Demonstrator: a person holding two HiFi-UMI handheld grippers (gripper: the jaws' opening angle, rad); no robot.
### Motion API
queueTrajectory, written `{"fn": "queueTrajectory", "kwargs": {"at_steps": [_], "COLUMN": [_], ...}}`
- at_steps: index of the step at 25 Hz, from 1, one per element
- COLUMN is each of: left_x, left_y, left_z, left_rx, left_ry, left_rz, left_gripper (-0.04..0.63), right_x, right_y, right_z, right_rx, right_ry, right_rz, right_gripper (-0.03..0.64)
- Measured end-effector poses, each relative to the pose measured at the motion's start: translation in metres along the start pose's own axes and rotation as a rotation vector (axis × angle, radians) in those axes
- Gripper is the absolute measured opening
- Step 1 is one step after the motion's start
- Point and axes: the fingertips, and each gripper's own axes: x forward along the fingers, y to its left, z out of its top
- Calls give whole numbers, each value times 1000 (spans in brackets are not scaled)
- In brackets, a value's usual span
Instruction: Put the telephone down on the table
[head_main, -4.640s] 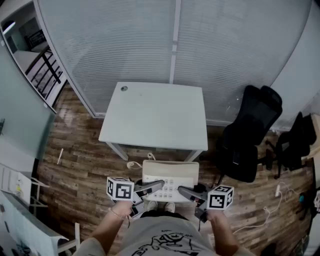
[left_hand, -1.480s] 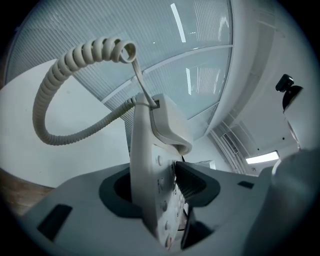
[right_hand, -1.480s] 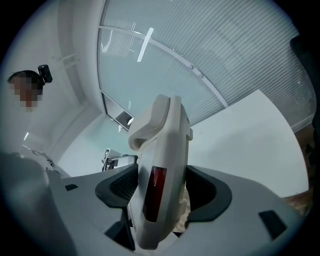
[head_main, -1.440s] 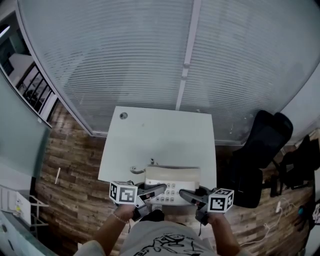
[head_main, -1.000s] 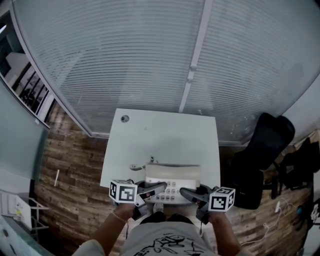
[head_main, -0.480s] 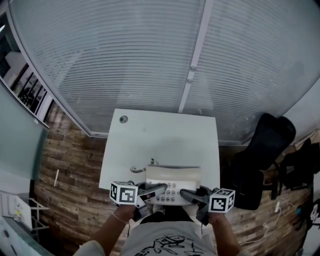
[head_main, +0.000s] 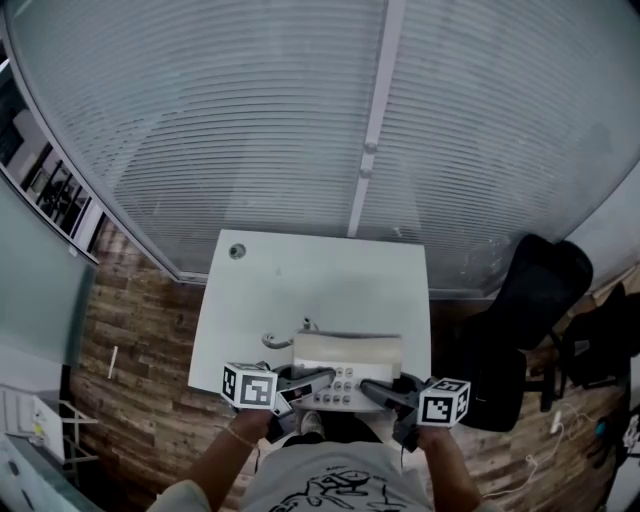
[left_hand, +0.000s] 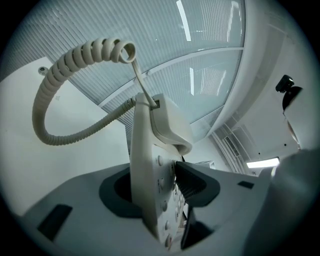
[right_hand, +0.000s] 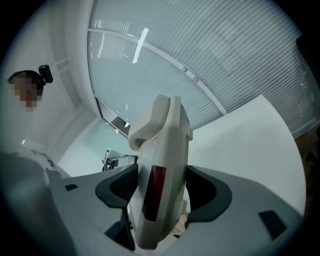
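A cream desk telephone (head_main: 345, 364) with its handset on the cradle hangs between my two grippers, over the near edge of the white table (head_main: 310, 285). My left gripper (head_main: 312, 377) is shut on its left edge and my right gripper (head_main: 374, 387) on its right edge. In the left gripper view the keypad side of the telephone (left_hand: 150, 165) is pressed between the pads of the left gripper (left_hand: 157, 186), and the coiled cord (left_hand: 60, 100) loops up to the left. In the right gripper view the telephone (right_hand: 162, 150) is clamped in the right gripper (right_hand: 161, 192).
A wall of glass with horizontal blinds (head_main: 300, 120) stands behind the table. A black office chair (head_main: 520, 320) sits close to the table's right side. A round cable hole (head_main: 237, 251) marks the table's far left corner. Wood flooring (head_main: 130, 350) lies to the left.
Both grippers have carried the telephone forward from over the floor to over the table's near edge. In the last second they moved a little further over the table.
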Motion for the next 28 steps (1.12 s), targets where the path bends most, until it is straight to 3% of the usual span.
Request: {"fn": "queueTrajectory", "kwargs": {"at_steps": [14,28], "left_x": [71,72], "left_y": [1,15], "left_z": [37,57], "left_rx": [-22,-34], "left_ry": [-29,-19], "left_rz": [22,18], "left_gripper": [199,199], "right_x": [-23,-5], "right_y": [-52,-60], "right_z": [58,73], "right_rx": [5,18], "right_ry": [30,46], "right_rz": [28,22], "right_gripper": [301,301]}}
